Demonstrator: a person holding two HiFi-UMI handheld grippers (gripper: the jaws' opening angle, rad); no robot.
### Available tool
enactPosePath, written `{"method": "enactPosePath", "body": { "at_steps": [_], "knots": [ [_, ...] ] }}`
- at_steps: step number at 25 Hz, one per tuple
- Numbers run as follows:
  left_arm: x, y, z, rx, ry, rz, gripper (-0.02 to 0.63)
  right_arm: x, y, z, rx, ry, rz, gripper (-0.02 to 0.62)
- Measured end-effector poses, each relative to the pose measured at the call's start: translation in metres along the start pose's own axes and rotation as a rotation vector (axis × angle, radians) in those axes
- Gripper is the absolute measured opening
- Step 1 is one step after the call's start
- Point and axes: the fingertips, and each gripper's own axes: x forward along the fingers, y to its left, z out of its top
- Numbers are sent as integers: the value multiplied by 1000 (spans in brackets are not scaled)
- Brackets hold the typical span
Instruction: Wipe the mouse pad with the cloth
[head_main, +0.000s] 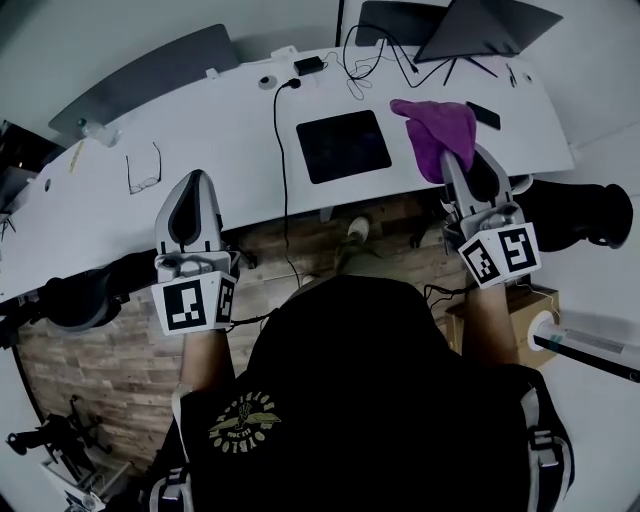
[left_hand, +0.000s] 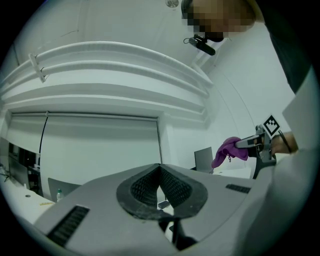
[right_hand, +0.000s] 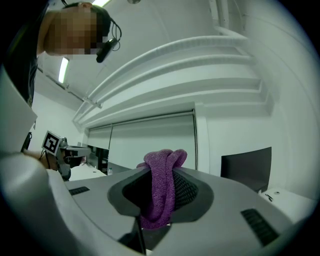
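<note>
The black mouse pad (head_main: 343, 146) lies flat on the white desk (head_main: 220, 130), near its front edge. My right gripper (head_main: 452, 158) is shut on the purple cloth (head_main: 440, 128), which bunches up just right of the pad. In the right gripper view the cloth (right_hand: 161, 186) is pinched between the jaws and hangs below them. My left gripper (head_main: 197, 180) is held up over the desk's front edge, well left of the pad, its jaws shut with nothing in them (left_hand: 160, 172). The left gripper view also shows the cloth (left_hand: 229, 150) in the other gripper.
A pair of glasses (head_main: 143, 170) lies on the desk at the left. A black cable (head_main: 281, 140) runs down the desk beside the pad. A laptop (head_main: 485, 25), a phone (head_main: 483, 114) and tangled wires sit at the back right. A cardboard box (head_main: 505, 300) stands on the floor.
</note>
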Motion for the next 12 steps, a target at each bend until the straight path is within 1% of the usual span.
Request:
{"method": "enactPosePath", "body": {
  "at_steps": [5,12],
  "knots": [
    [0,-16,0,1,16,5,2,0,-8,-1,-3,13,26,95],
    [16,-43,0,10,33,59,2,6,-38,-11,3,15,76,95]
  ]
}}
